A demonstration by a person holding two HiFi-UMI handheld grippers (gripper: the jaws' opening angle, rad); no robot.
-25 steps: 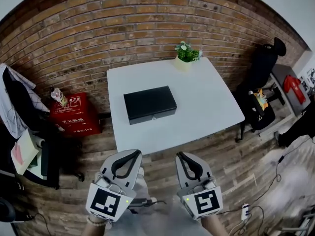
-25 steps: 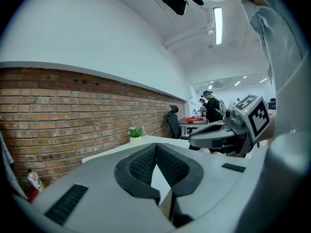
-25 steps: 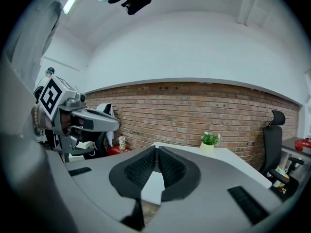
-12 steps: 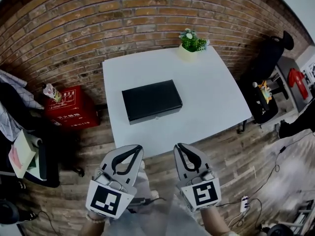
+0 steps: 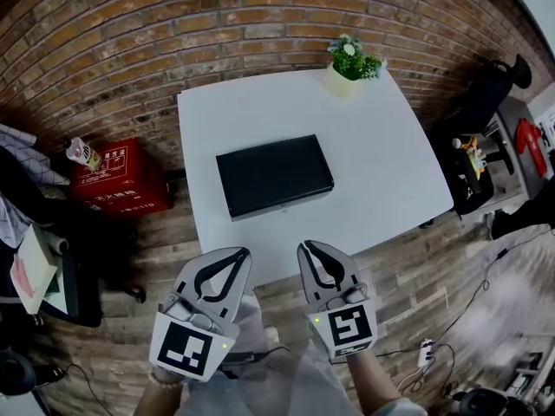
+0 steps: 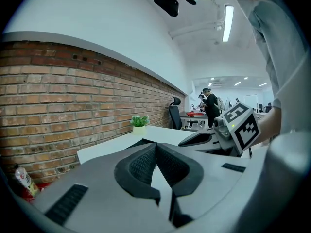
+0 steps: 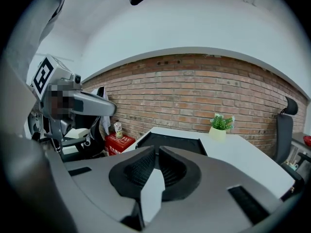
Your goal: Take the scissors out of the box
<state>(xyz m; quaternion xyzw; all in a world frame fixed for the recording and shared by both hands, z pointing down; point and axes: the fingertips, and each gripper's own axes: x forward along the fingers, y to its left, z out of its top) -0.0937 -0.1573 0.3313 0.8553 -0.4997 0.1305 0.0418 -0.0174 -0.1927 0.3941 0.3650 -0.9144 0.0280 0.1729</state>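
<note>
One box (image 5: 274, 175), well beyond right hand-held gripper (image 5: 306, 248)

1. Head view: high above, looking steeply down on the surface (image 5: 381, 172) and box (image 5: 274, 175).
2. Both gripper views: low, looking along their fingers (image 6: 138, 166) toward that surface; all share box and potted plant (image 7: 221, 124).
</note>
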